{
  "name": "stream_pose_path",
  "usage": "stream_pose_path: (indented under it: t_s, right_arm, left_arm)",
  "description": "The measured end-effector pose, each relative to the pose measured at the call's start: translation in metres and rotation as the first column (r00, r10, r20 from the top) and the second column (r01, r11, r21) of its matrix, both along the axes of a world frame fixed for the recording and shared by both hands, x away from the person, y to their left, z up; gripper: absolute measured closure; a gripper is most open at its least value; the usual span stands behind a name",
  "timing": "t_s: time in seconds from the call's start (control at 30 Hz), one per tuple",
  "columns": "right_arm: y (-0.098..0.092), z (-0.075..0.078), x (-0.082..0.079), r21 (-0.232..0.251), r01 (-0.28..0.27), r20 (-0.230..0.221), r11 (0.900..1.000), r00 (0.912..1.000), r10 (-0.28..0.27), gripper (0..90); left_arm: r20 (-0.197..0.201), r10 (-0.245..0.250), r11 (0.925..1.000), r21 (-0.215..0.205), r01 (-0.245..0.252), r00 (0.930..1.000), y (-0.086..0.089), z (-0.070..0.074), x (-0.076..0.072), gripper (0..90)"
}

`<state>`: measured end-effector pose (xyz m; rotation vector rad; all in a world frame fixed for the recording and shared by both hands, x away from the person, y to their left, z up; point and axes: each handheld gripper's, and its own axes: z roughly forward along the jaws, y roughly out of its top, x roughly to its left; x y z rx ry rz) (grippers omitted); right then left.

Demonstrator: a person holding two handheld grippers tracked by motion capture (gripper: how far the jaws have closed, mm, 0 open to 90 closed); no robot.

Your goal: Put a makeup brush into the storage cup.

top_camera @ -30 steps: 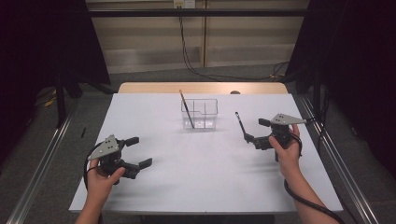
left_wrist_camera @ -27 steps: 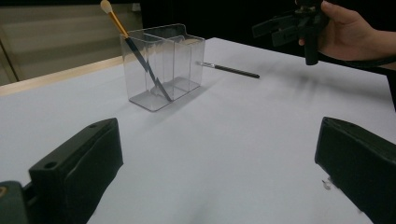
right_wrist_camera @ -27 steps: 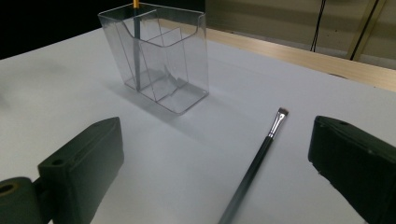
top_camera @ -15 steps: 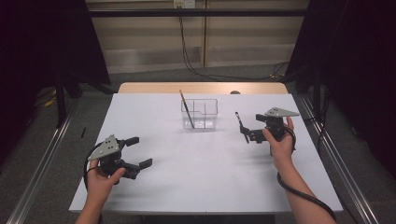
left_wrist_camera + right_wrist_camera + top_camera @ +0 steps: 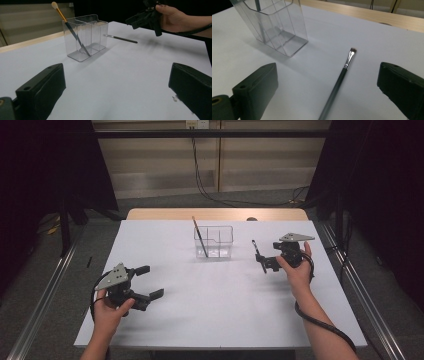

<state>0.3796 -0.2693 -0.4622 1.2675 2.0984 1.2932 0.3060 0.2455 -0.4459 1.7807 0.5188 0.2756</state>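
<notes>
A clear plastic organizer (image 5: 214, 241) stands at the far middle of the white table (image 5: 215, 315), and a gold-handled brush (image 5: 199, 236) leans inside it. A thin dark brush (image 5: 257, 251) lies flat on the table just right of the organizer. My right gripper (image 5: 267, 262) hovers over that brush's near end. In the right gripper view the brush (image 5: 339, 80) lies between the wide-apart jaws of the open right gripper (image 5: 328, 75), untouched. My left gripper (image 5: 150, 281) rests open at the near left and holds nothing. The left gripper view faces the organizer (image 5: 86, 37).
A bare wooden strip (image 5: 165, 214) runs along the table's far edge, with a small dark object (image 5: 251, 219) on it. Metal rails (image 5: 360, 285) line the floor on both sides. The left gripper view also catches the loose brush (image 5: 121, 38) and the right gripper (image 5: 143, 18).
My right gripper has moved left and farther from me, closing in over the loose brush. The brush, the organizer and my left gripper have stayed where they were.
</notes>
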Motion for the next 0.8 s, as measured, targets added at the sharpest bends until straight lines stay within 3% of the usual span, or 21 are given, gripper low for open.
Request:
stream_pose_path:
  t_s: [0.2,0.37,0.57,0.8]
  right_arm:
    - [-0.002,-0.002,0.004,-0.067,0.021,-0.059,0.998,0.9979,-0.025,4.2]
    - [-0.002,-0.002,0.006,-0.083,0.025,-0.092,0.996,0.9952,-0.033,5.4]
    - [-0.001,-0.001,0.008,-0.12,0.023,-0.134,0.992,0.9902,-0.039,14.8]
    - [0.002,0.0,0.012,-0.169,0.03,-0.204,0.985,0.9769,-0.064,25.4]
  left_arm:
    - [-0.006,0.001,1.0,0.002,-0.001,1.0,-0.001,0.0,0.0,0.8]
    - [-0.007,0.003,1.0,-0.001,-0.003,1.0,-0.002,0.0,0.0,0.8]
    - [-0.003,-0.006,1.0,-0.002,0.006,1.0,-0.001,0.001,0.0,1.0]
    - [-0.01,-0.011,0.9999,-0.009,0.01,0.9999,-0.003,0.0,0.0,1.5]
